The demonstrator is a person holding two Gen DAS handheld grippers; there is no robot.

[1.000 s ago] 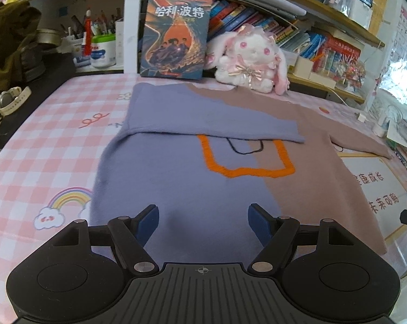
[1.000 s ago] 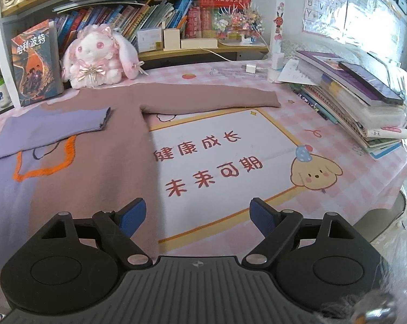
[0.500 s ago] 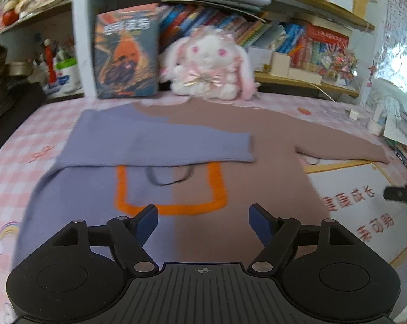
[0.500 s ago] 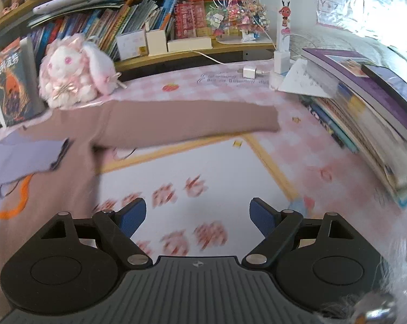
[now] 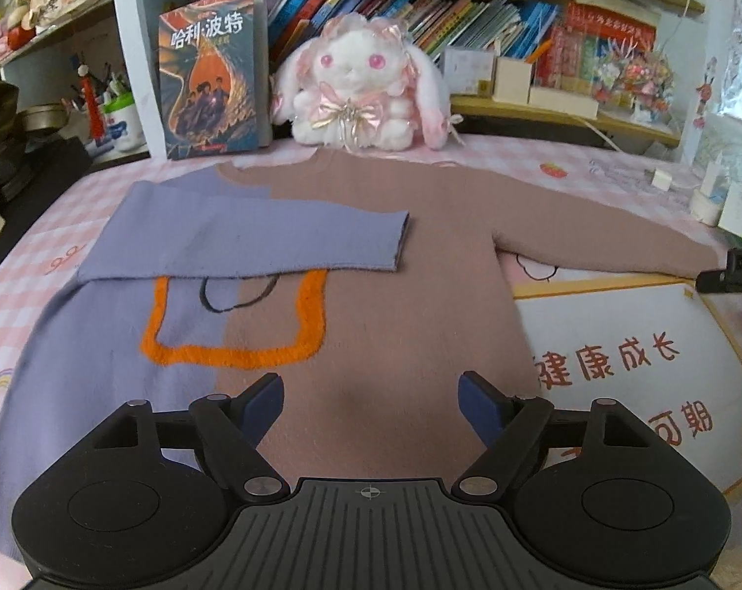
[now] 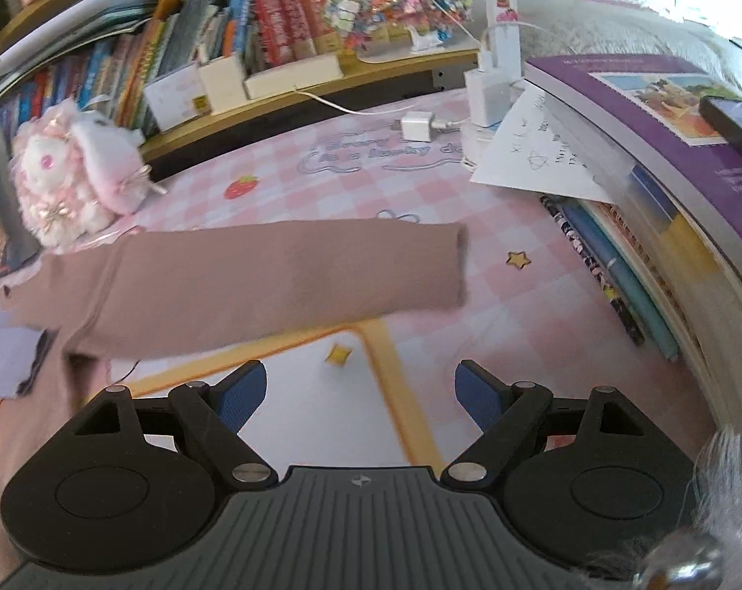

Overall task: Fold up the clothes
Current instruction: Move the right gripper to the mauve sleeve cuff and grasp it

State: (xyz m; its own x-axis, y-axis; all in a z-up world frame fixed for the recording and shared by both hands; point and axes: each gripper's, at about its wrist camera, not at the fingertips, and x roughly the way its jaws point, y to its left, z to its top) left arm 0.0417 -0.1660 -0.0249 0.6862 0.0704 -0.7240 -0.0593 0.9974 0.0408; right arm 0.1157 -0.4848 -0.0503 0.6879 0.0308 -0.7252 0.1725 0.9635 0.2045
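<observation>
Sweater [image 5: 380, 265] flat on table [image 6: 508, 295], brown sleeve [image 6: 272, 275] unfolded, long axis running crosswise just ahead of right tongs [image 6: 361, 388], cuff ahead-right of them, so right is nearer vs left tongs [image 5: 371, 400] over the hem; both spread wide, holding nothing.

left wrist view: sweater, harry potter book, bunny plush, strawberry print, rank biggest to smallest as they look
1. sweater
2. bunny plush and Harry Potter book: close in apparent size, so no ranking between them
3. strawberry print
</observation>
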